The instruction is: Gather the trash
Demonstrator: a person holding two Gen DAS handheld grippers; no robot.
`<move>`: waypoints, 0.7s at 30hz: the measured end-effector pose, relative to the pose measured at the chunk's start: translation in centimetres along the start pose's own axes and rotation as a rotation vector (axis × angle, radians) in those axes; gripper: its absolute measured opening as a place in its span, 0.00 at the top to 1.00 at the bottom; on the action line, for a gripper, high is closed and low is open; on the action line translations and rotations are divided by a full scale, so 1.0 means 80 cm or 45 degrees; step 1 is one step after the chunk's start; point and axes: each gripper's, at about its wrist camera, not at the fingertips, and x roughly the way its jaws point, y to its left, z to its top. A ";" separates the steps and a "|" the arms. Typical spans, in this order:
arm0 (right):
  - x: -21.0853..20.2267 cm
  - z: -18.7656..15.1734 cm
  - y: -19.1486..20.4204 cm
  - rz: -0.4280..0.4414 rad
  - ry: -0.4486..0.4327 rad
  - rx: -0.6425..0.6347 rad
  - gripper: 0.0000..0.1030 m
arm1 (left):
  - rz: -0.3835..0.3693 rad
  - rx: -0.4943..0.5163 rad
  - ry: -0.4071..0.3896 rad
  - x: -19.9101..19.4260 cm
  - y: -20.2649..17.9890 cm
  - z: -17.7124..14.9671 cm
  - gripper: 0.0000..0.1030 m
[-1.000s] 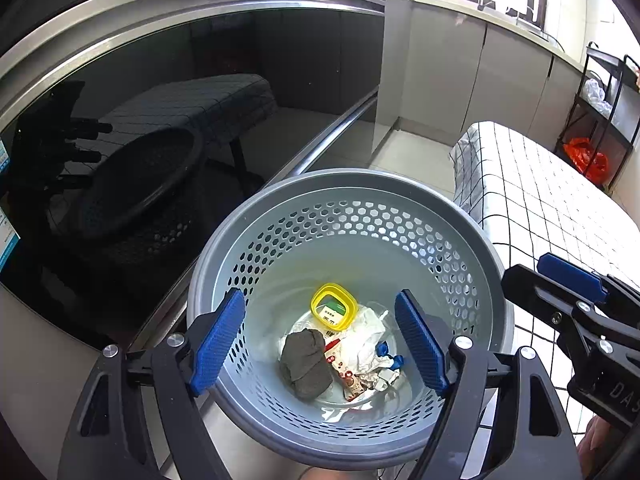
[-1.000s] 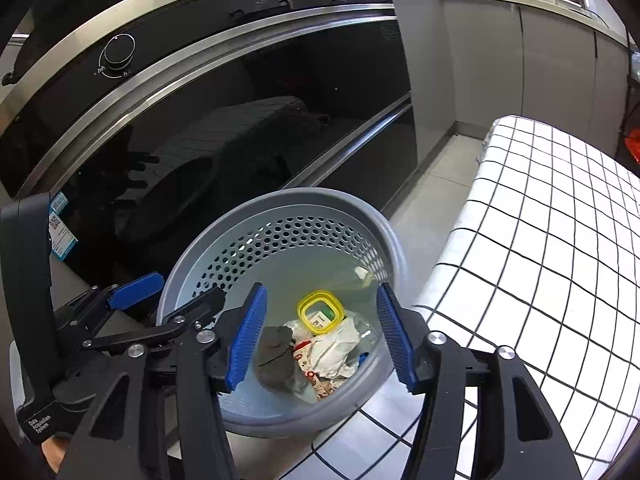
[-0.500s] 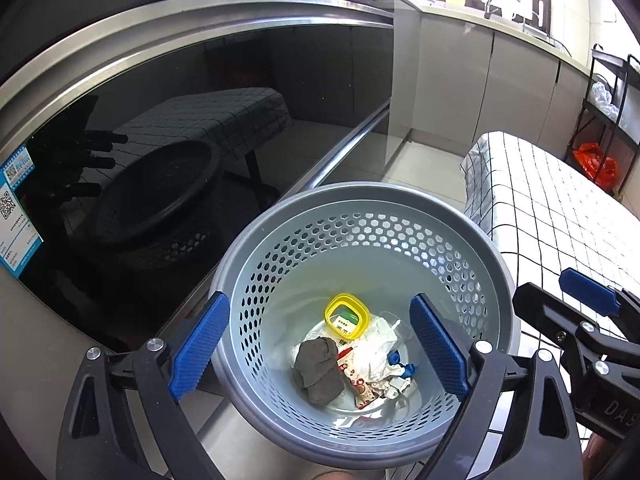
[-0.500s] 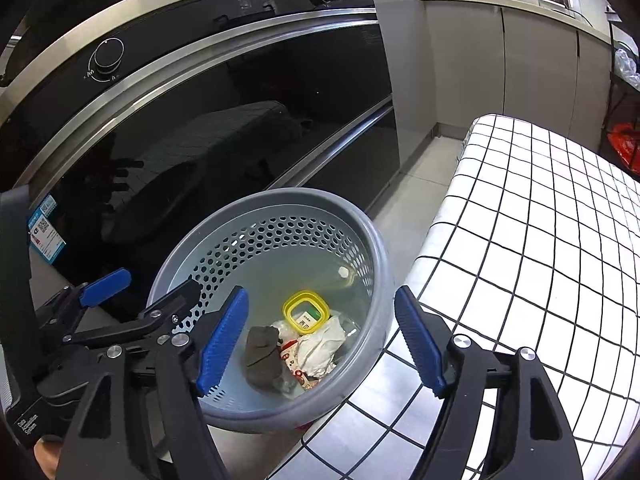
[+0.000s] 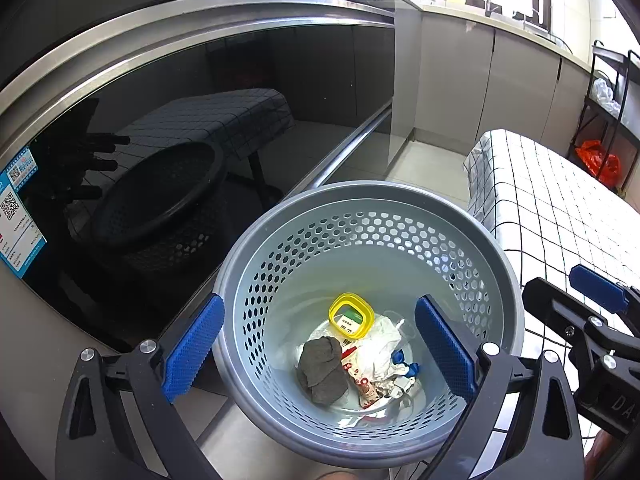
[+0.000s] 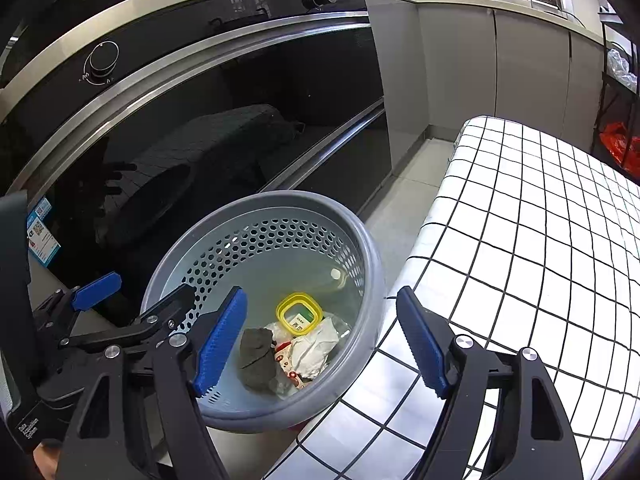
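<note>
A grey perforated basket (image 5: 516, 320) sits on the floor beside the checked table, seen from above in both wrist views. At its bottom lie a yellow lid (image 5: 351, 320), a dark grey wad (image 5: 324, 368), a crumpled white wrapper (image 5: 380, 344) and small blue bits (image 5: 404, 360). My left gripper (image 5: 320, 304) hangs over the basket, its jaws opening with nothing between them. My right gripper (image 6: 321, 300) hovers over the basket's (image 6: 372, 280) right rim, open and empty, above the yellow lid (image 6: 299, 314) and grey wad (image 6: 256, 356).
A black glass oven door (image 5: 200, 140) with a steel handle bar (image 5: 344, 148) stands close behind the basket. The table with a black-and-white checked cloth (image 6: 540, 240) fills the right. Grey cabinets (image 5: 452, 80), a metal rack and a red bag (image 5: 598, 160) lie beyond.
The jaws of both grippers have spread wider. Both views have tipped up slightly, so the basket sits lower in frame. The trash in the basket has not shifted.
</note>
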 end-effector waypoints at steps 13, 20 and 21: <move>0.001 0.001 -0.004 -0.011 0.000 0.015 0.28 | 0.021 -0.006 0.004 0.000 0.001 0.000 0.07; 0.001 0.001 -0.005 -0.014 0.002 0.014 0.28 | 0.047 -0.002 0.005 0.000 0.001 0.000 0.06; 0.001 0.001 -0.004 -0.016 0.001 0.013 0.28 | 0.052 -0.001 0.003 -0.001 0.000 0.000 0.06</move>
